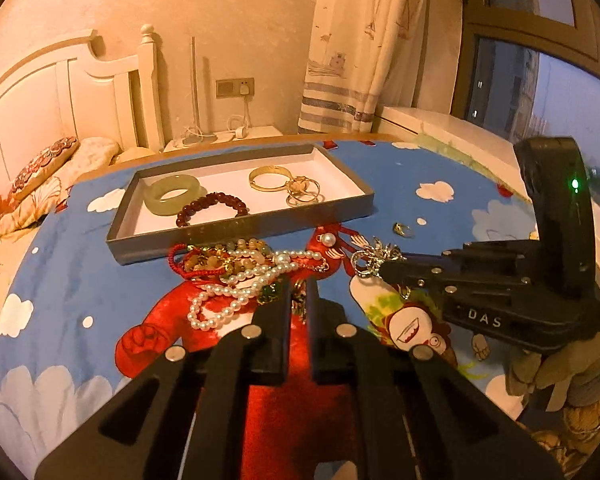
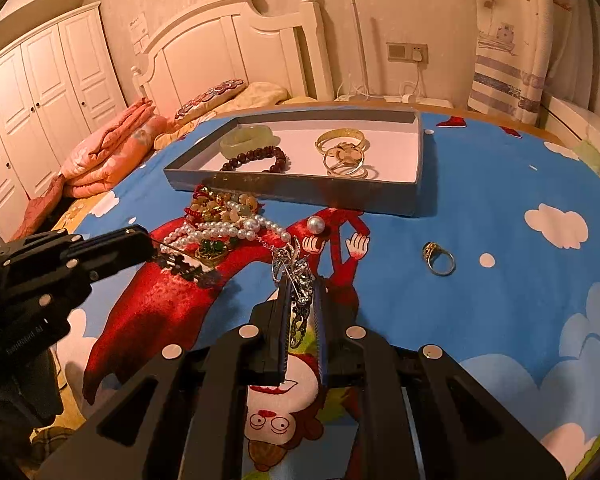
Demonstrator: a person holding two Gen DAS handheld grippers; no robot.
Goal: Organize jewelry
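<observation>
A grey tray (image 1: 244,236) (image 2: 300,194) holds a jade bangle (image 1: 172,194) (image 2: 246,140), a dark red bead bracelet (image 1: 212,208) (image 2: 256,160), a gold bangle (image 1: 268,178) (image 2: 340,138) and gold rings (image 1: 304,194) (image 2: 344,160). In front of it lies a tangled pile of pearl and bead necklaces (image 1: 240,276) (image 2: 224,224). My right gripper (image 2: 300,284) (image 1: 374,268) is shut on a silver chain piece (image 2: 296,276) (image 1: 374,258). My left gripper (image 1: 298,288) (image 2: 160,250) is shut on a dark green piece (image 1: 270,292) (image 2: 210,250) at the pile's near edge.
A loose pearl (image 1: 327,238) (image 2: 315,225) and a gold ring (image 1: 403,230) (image 2: 438,258) lie on the blue cartoon cloth right of the pile. A bed with pillows (image 2: 112,148) stands left, and a curtain (image 1: 352,48) and window behind.
</observation>
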